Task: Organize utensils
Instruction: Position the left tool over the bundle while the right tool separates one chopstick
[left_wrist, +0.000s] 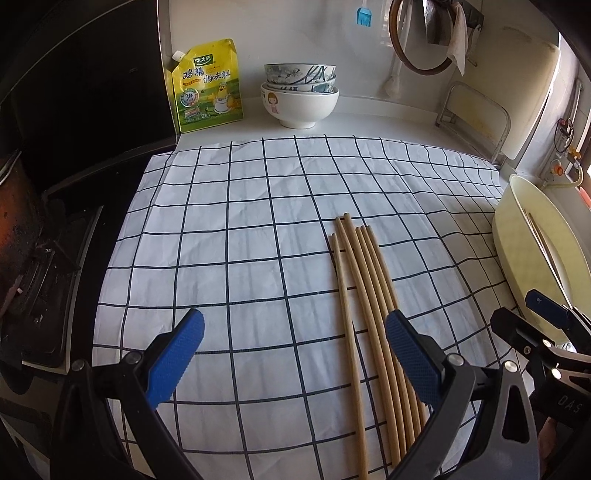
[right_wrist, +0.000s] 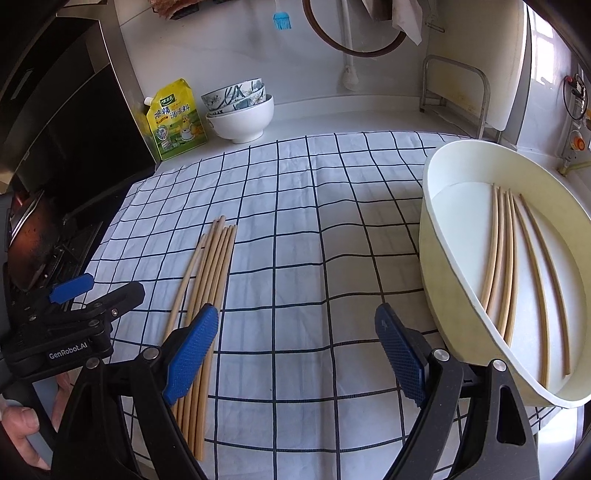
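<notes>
Kitchen counter with checked cloth (left_wrist: 236, 229); cream tub (right_wrist: 436, 258) just right of the right gripper (right_wrist: 295, 347), five chopsticks inside; loose chopsticks (left_wrist: 364, 295) between the two grippers; left gripper (left_wrist: 295, 350) and right both wide open, holding nothing.

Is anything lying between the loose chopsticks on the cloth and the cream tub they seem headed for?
Nothing visible does. Between the loose chopsticks and the cream tub there is only bare checked cloth. The right gripper hangs open over that stretch, holding nothing; the tub already holds other chopsticks.
</notes>
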